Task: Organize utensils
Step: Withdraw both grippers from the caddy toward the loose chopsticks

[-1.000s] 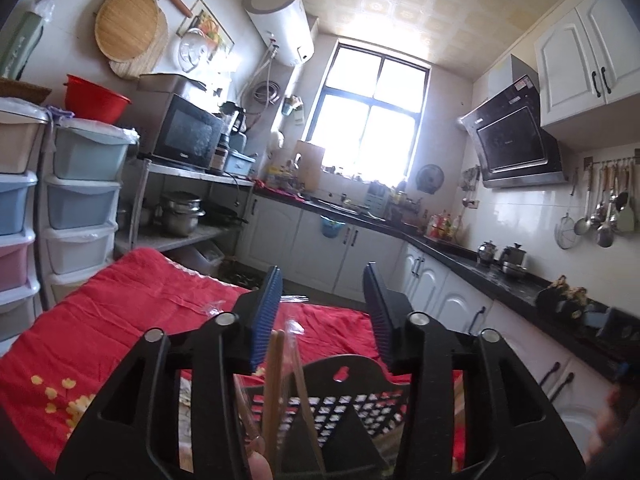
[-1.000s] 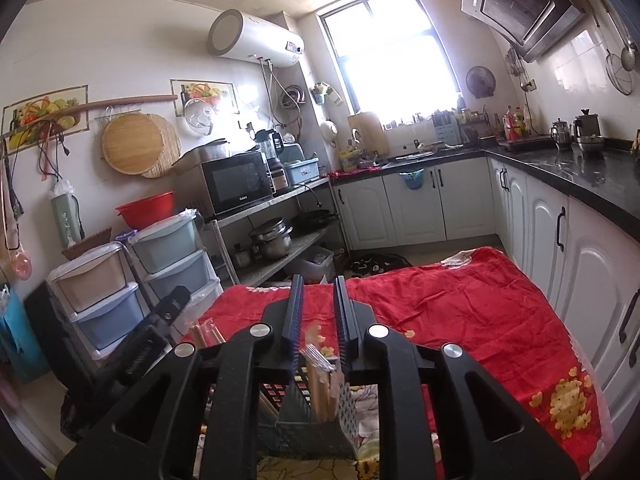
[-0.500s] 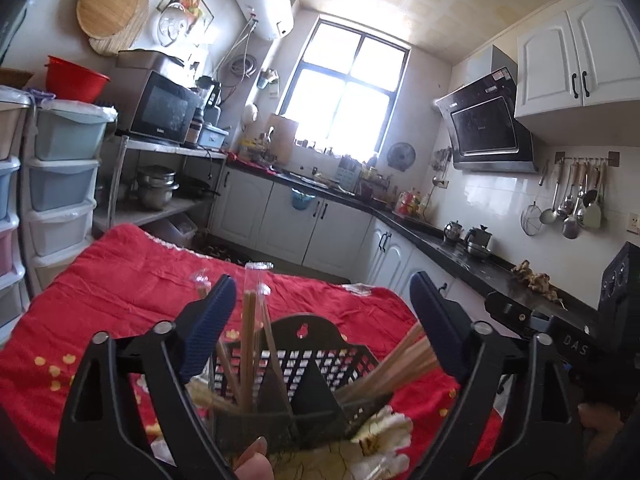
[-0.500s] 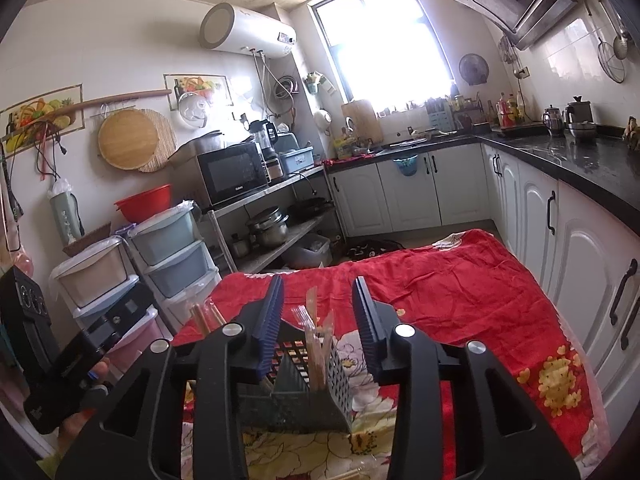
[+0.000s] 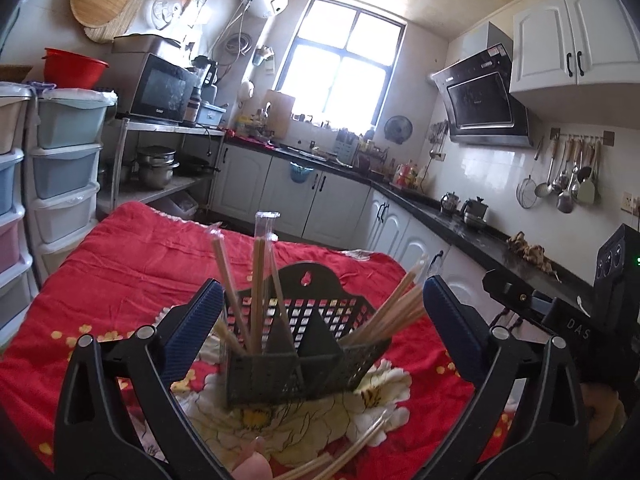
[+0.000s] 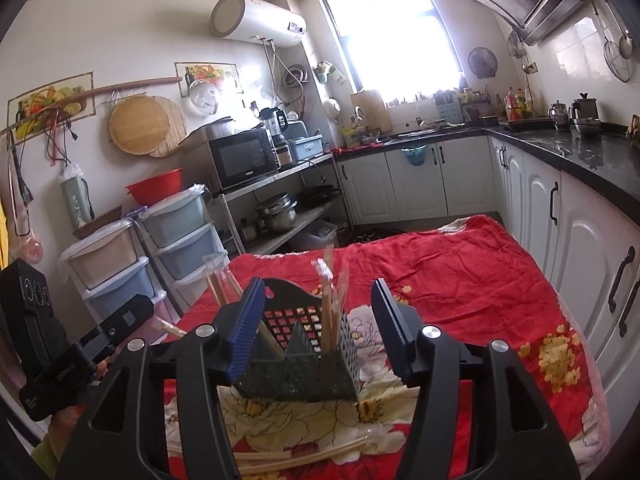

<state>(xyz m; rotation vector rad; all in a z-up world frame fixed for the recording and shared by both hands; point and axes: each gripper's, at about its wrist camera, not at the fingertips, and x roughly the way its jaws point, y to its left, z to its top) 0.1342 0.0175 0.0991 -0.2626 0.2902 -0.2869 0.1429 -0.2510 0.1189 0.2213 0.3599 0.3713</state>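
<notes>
A black mesh utensil holder (image 5: 304, 360) (image 6: 308, 364) stands on the red flowered tablecloth (image 5: 120, 264). Wooden chopsticks (image 5: 256, 280), some in clear sleeves, stand in its left compartment, and another bundle (image 5: 396, 308) leans out of the right one. My left gripper (image 5: 322, 286) is just in front of the holder with its jaws opening wide, pressing on nothing. My right gripper (image 6: 318, 286) faces the holder from the other side. Its jaws are opening too, and the chopsticks (image 6: 332, 300) stand free beyond its pads. More chopsticks (image 6: 304, 460) lie loose on the cloth.
Stacked plastic drawers (image 5: 64, 168) and a shelf with a microwave (image 5: 160, 92) stand left of the table. White cabinets under a black counter (image 5: 460, 232) run along the right. A person's fingertip (image 5: 252, 466) shows at the bottom edge. The other gripper's body (image 5: 560, 312) is at the right.
Both grippers have opened and drawn back from the holder. The chopsticks that were between their fingers now stand free in the holder's compartments.
</notes>
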